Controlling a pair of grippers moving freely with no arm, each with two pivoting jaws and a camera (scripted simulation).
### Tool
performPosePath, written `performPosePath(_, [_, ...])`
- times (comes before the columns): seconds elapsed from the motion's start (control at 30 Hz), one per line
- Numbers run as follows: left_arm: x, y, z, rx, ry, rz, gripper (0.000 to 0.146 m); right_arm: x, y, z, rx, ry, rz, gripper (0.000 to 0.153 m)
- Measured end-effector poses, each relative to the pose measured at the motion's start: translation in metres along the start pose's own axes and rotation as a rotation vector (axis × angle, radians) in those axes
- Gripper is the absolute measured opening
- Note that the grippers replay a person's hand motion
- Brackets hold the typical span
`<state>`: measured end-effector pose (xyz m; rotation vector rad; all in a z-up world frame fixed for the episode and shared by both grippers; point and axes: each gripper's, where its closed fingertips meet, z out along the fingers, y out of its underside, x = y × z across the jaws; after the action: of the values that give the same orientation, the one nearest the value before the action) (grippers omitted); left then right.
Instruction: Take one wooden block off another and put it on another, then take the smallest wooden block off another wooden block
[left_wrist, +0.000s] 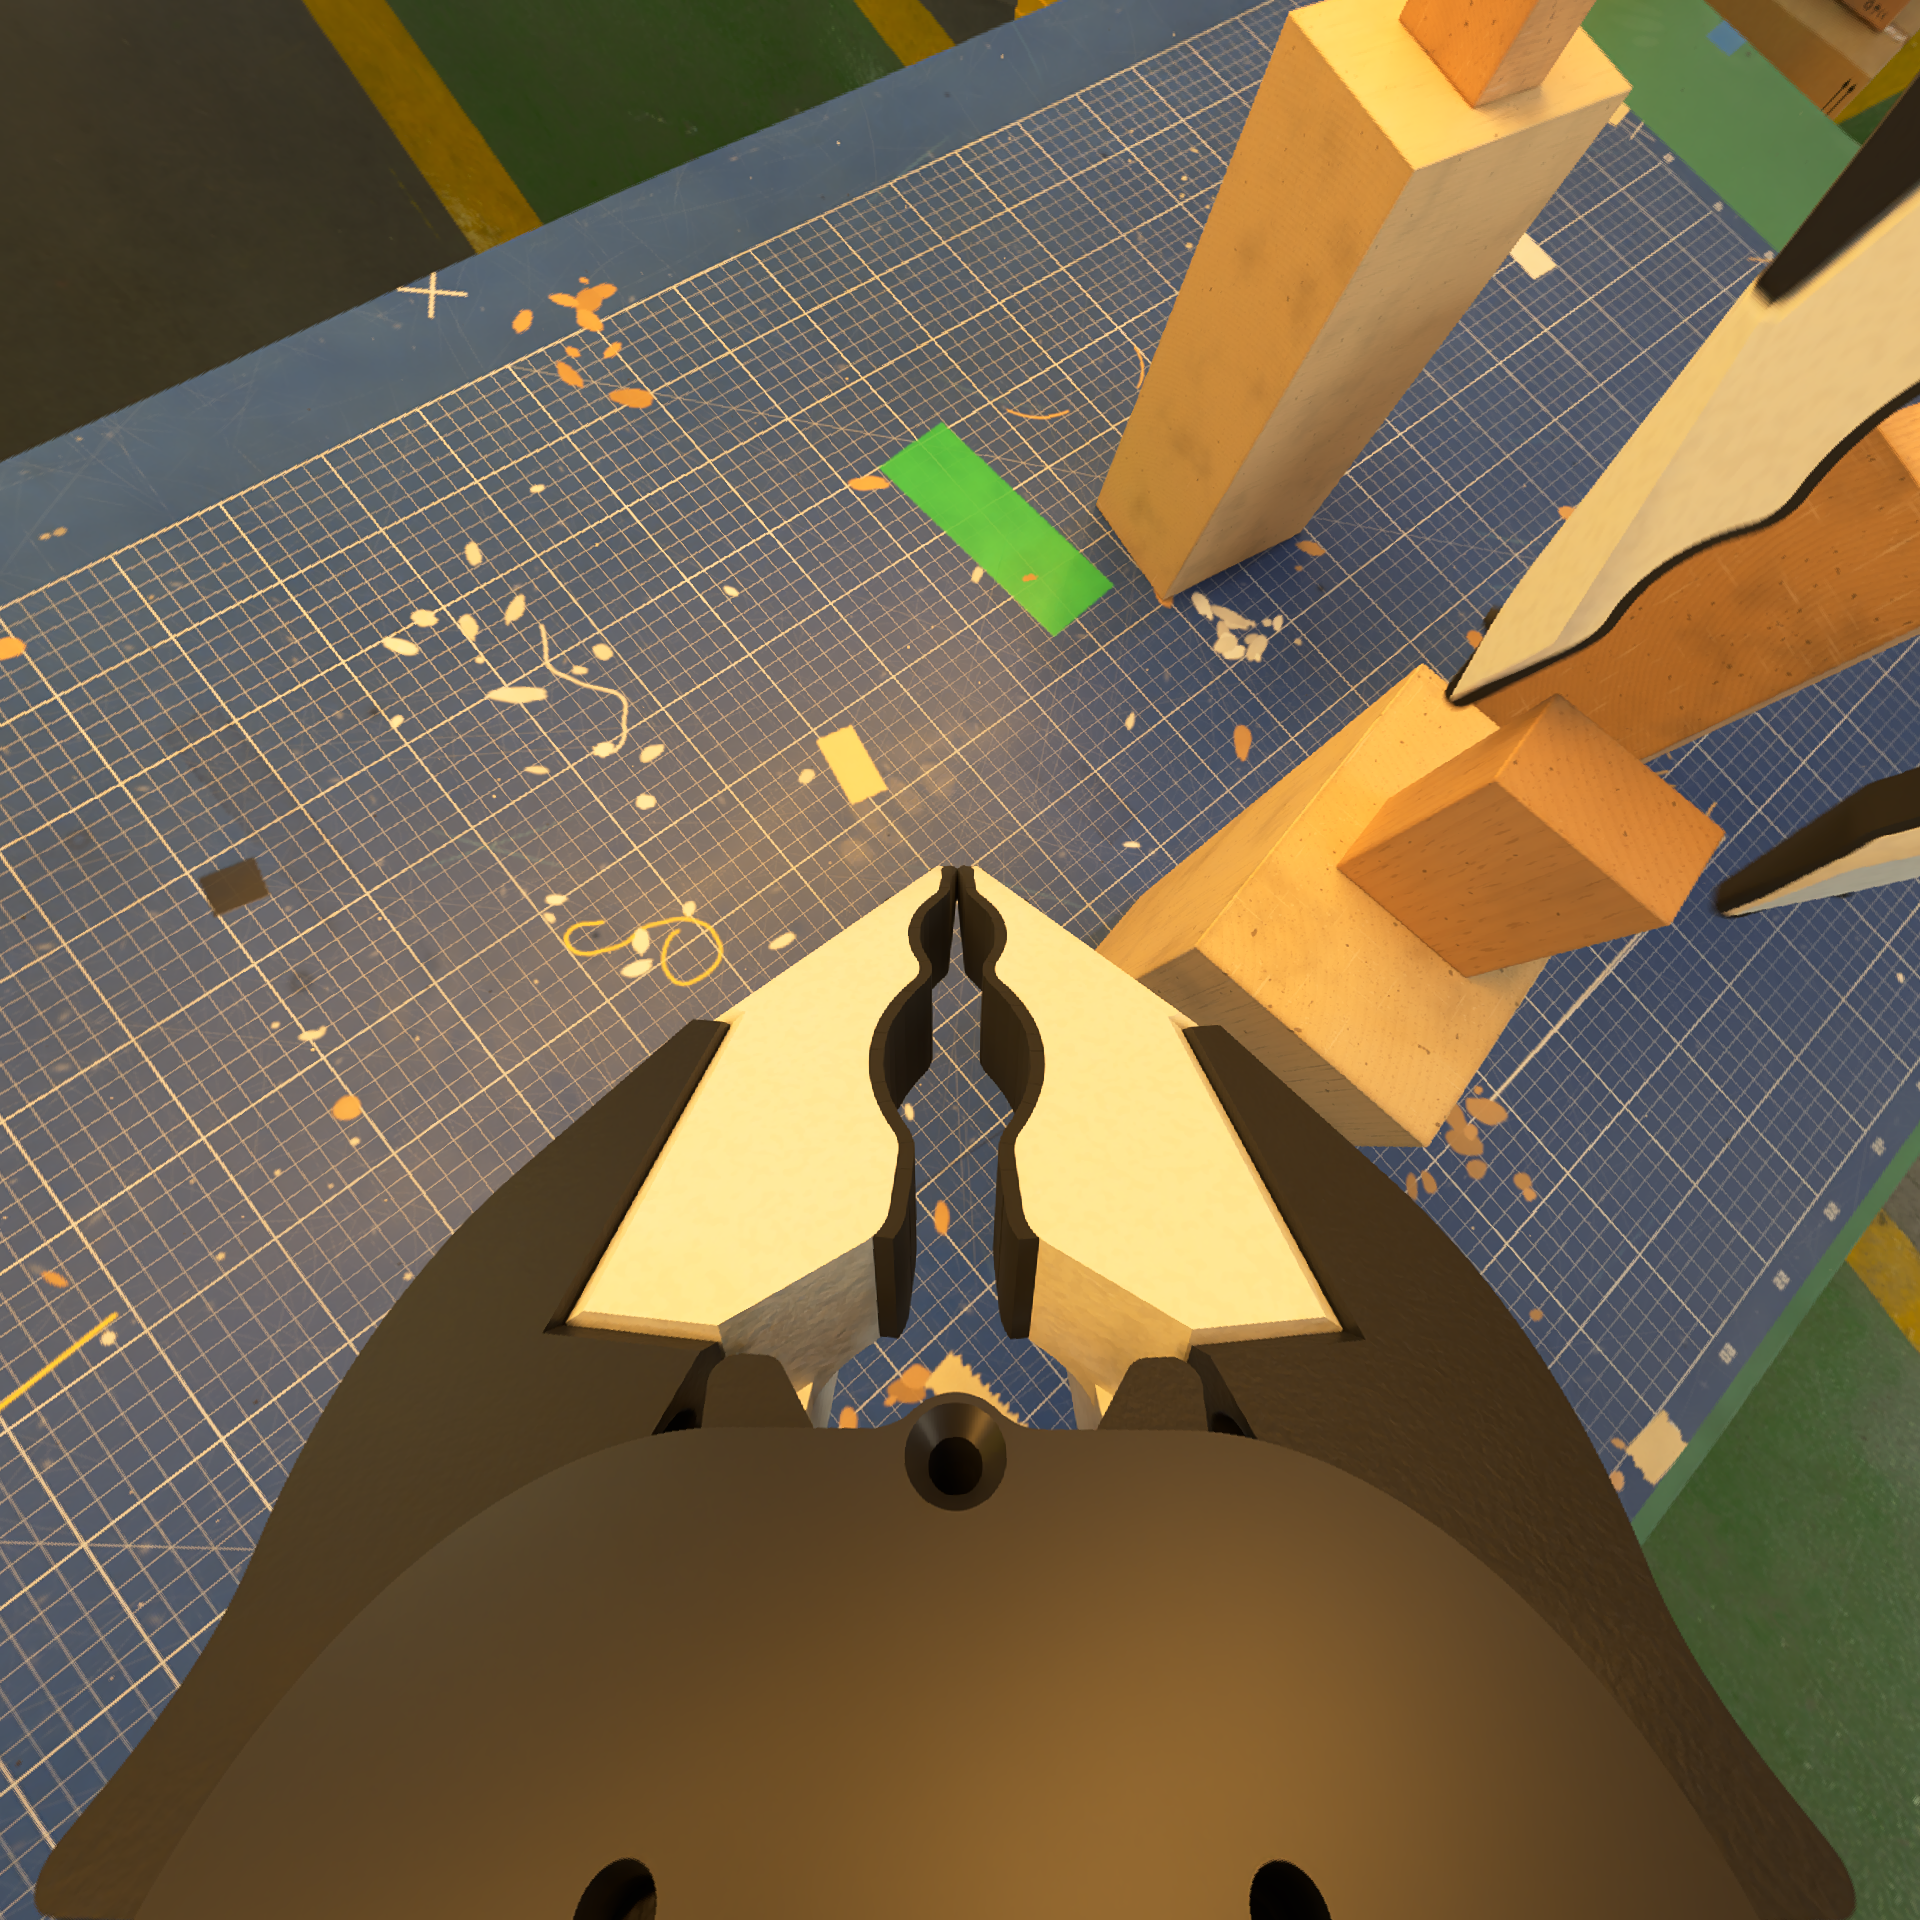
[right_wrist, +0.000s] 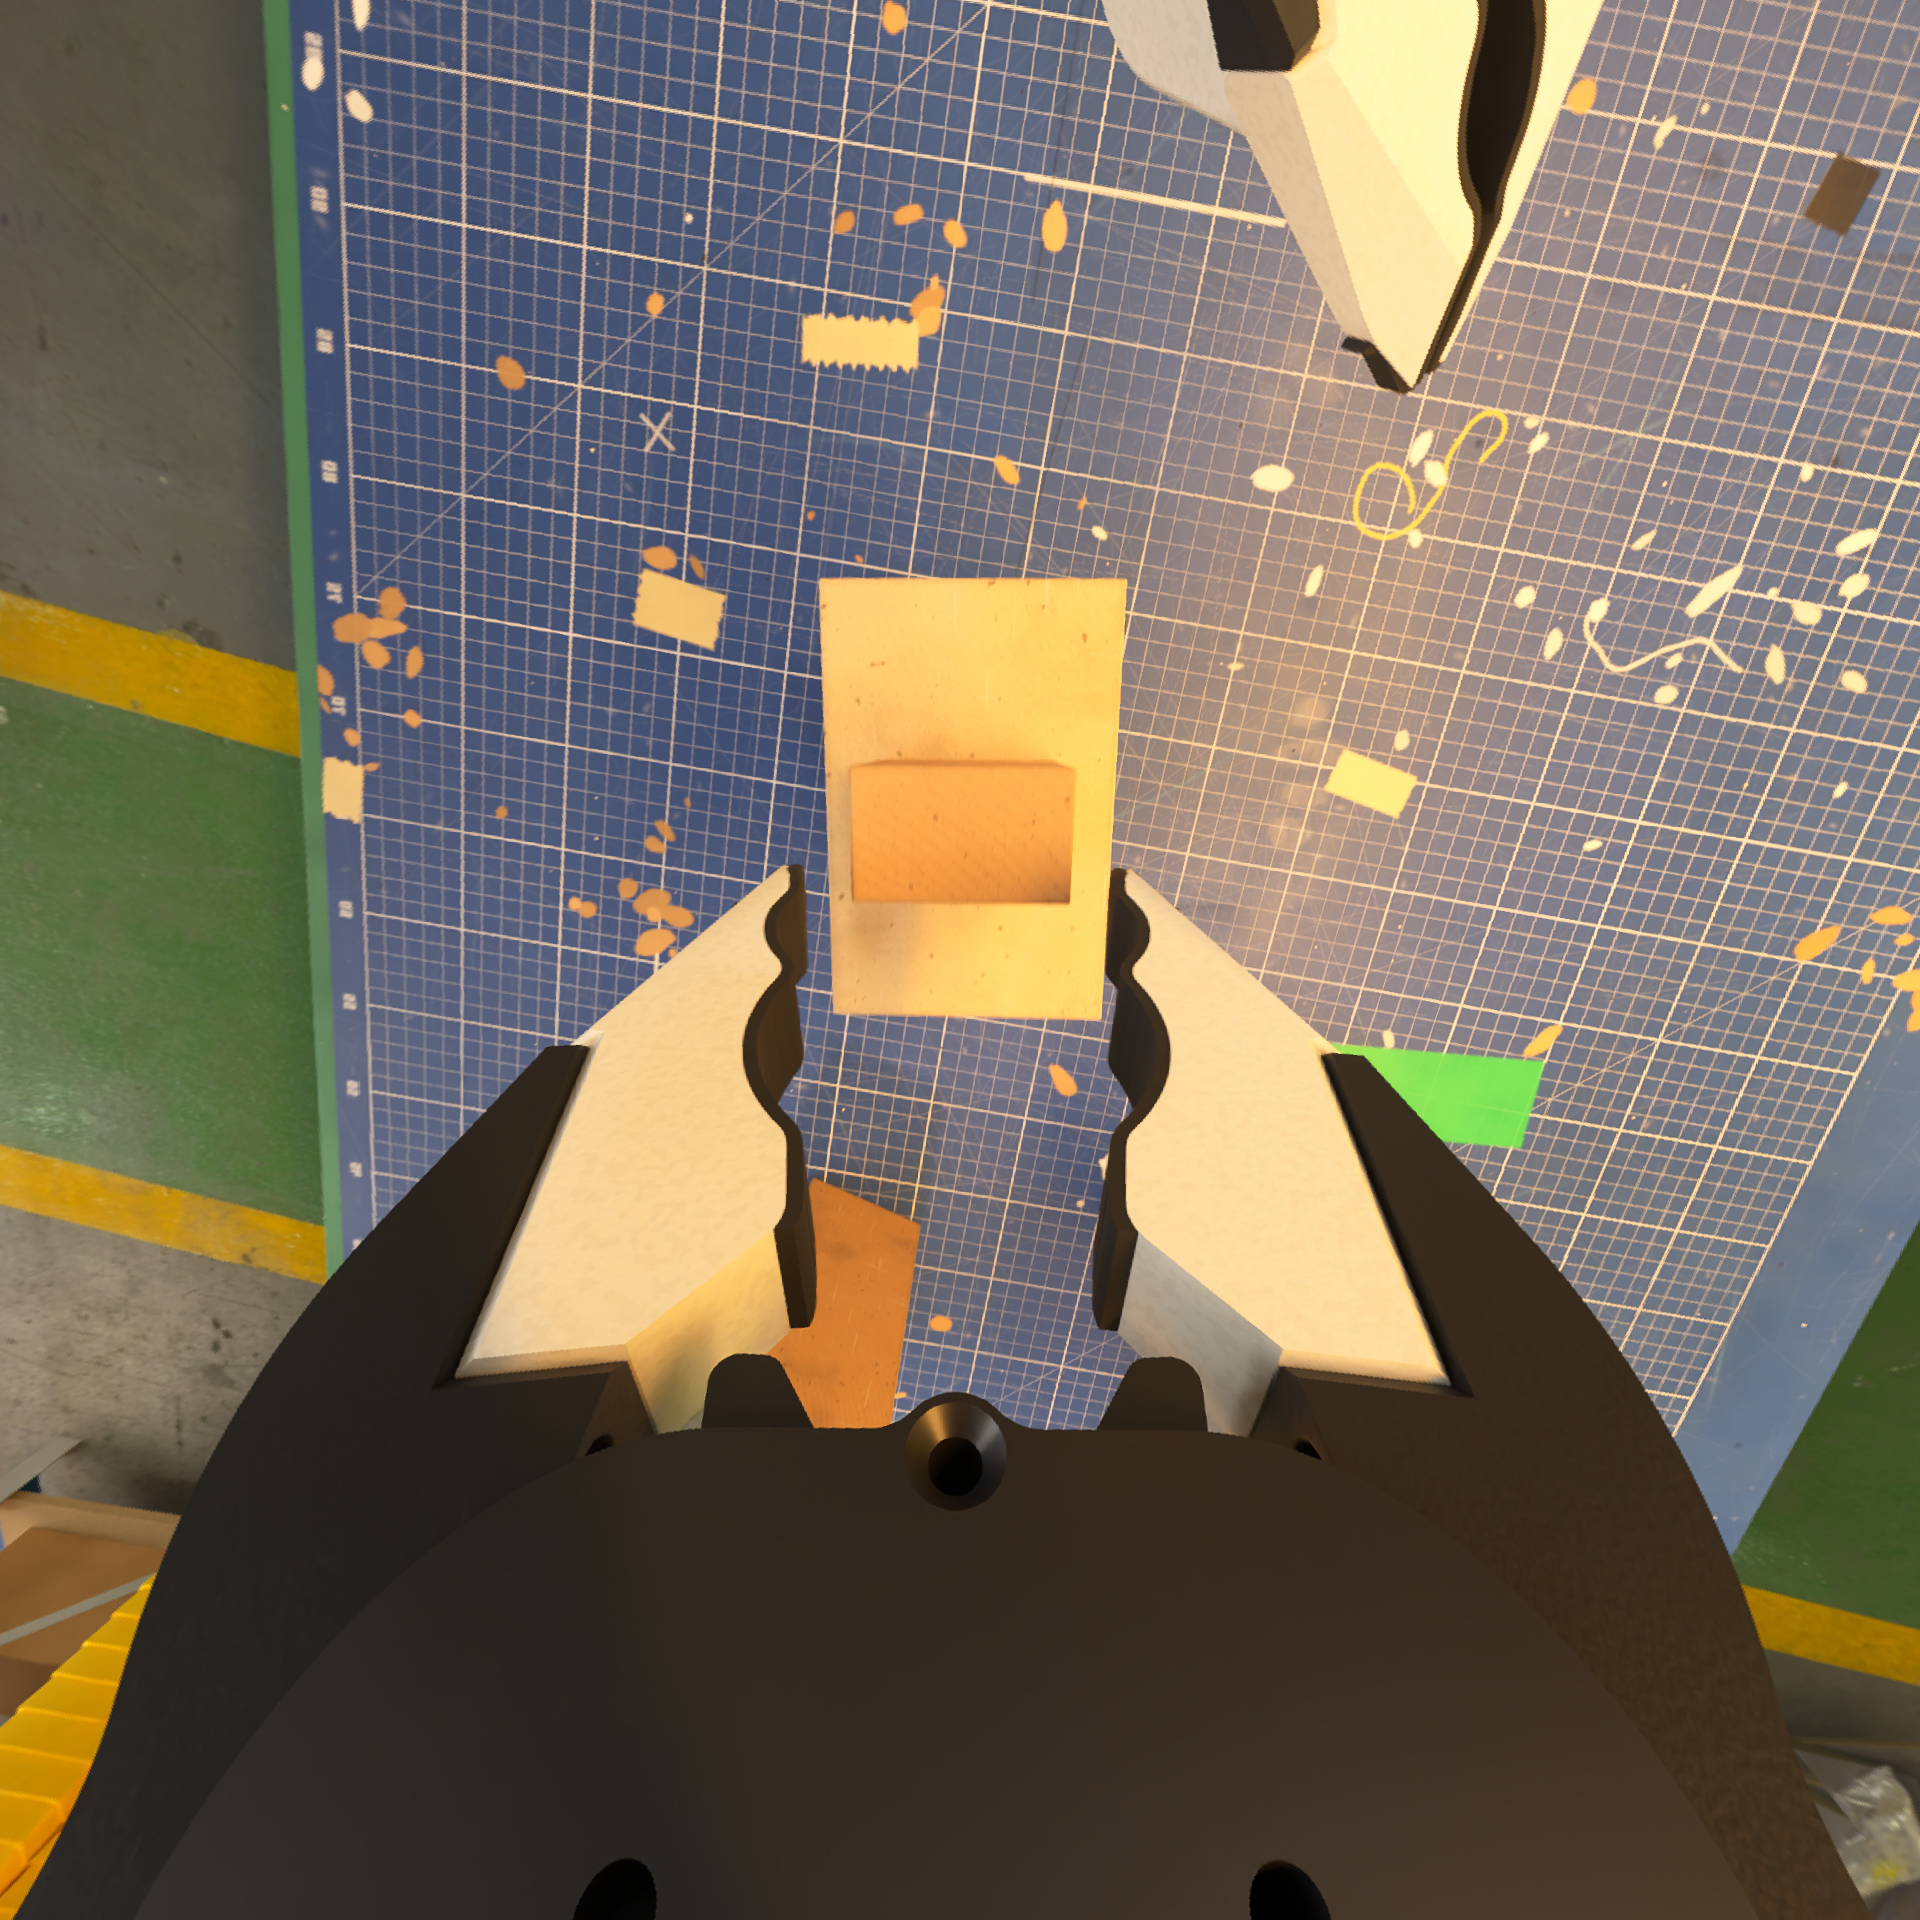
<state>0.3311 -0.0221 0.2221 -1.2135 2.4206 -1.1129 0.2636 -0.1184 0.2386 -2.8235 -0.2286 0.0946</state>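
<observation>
A small orange wooden block (right_wrist: 961, 831) sits on a pale wooden block (right_wrist: 966, 665) lying on the blue cutting mat. My right gripper (right_wrist: 956, 883) is open above them, one finger on each side of the small block, touching nothing. In the left wrist view the same small block (left_wrist: 1527, 842) sits on the pale block (left_wrist: 1299, 977), with the right gripper's fingers (left_wrist: 1662, 499) around it. A tall pale block (left_wrist: 1340, 301) stands upright with an orange block (left_wrist: 1486, 42) on top. A darker orange block (left_wrist: 1766, 634) lies behind. My left gripper (left_wrist: 956, 878) is shut and empty over the mat.
The mat (left_wrist: 520, 831) is spattered with paint and carries a green tape strip (left_wrist: 997, 530). Its green-bordered edge (right_wrist: 301, 623) runs along the left of the right wrist view, with floor beyond. Yellow bins (right_wrist: 42, 1714) sit at the lower left. The left gripper (right_wrist: 1392, 187) hangs at the top.
</observation>
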Motion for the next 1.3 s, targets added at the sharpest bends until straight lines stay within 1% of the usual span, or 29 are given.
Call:
performPosePath(0.1, [0.0, 0.0, 0.0, 0.001, 0.002, -0.002, 0.0, 0.0, -0.006, 0.008, 0.022, -0.003, -0.008, 0.044])
performPosePath(0.17, [0.0, 0.0, 0.0, 0.0, 0.001, -0.001, 0.0, -0.001, -0.008, 0.007, 0.042, -0.018, -0.015, 0.044])
performPosePath(0.23, [0.0, 0.0, 0.0, 0.001, 0.003, -0.002, 0.0, 0.0, -0.007, -0.006, 0.088, -0.021, -0.008, 0.044])
performPosePath(0.3, [0.0, 0.0, 0.0, 0.001, 0.003, -0.003, 0.0, 0.008, 0.002, -0.032, 0.146, -0.011, 0.016, 0.044])
performPosePath(0.4, [0.0, 0.0, 0.0, 0.002, 0.006, -0.006, 0.0, 0.036, 0.039, -0.086, 0.193, 0.061, 0.085, 0.044])
performPosePath(0.5, [0.0, 0.0, 0.0, 0.002, 0.007, -0.007, 0.0, 0.071, 0.095, -0.139, 0.19, 0.163, 0.163, 0.044])
performPosePath(0.57, [0.0, 0.0, 0.0, 0.003, 0.009, -0.009, 0.0, 0.092, 0.135, -0.165, 0.152, 0.218, 0.211, 0.044])
performPosePath(0.63, [0.0, 0.0, 0.0, 0.003, 0.009, -0.01, 0.0, 0.107, 0.168, -0.18, 0.13, 0.238, 0.253, 0.044])
performPosePath(0.73, [0.0, 0.0, 0.0, 0.003, 0.007, -0.009, 0.0, 0.123, 0.21, -0.179, 0.056, 0.246, 0.278, 0.044])
performPosePath(0.8, [0.0, 0.0, 0.0, 0.003, 0.007, -0.009, 0.0, 0.128, 0.231, -0.168, -0.008, 0.225, 0.287, 0.044])
performPosePath(0.87, [0.0, 0.0, 0.0, 0.003, 0.008, -0.01, 0.0, 0.128, 0.246, -0.155, -0.059, 0.194, 0.297, 0.044])
performPosePath(1.07, [0.0, 0.0, 0.0, 0.004, 0.011, -0.013, 0.0, 0.123, 0.267, -0.124, -0.199, 0.13, 0.277, 0.044])
performPosePath(1.3, [0.0, 0.0, -0.001, 0.005, 0.014, -0.016, 0.0, 0.125, 0.28, -0.112, -0.291, 0.084, 0.26, 0.044])
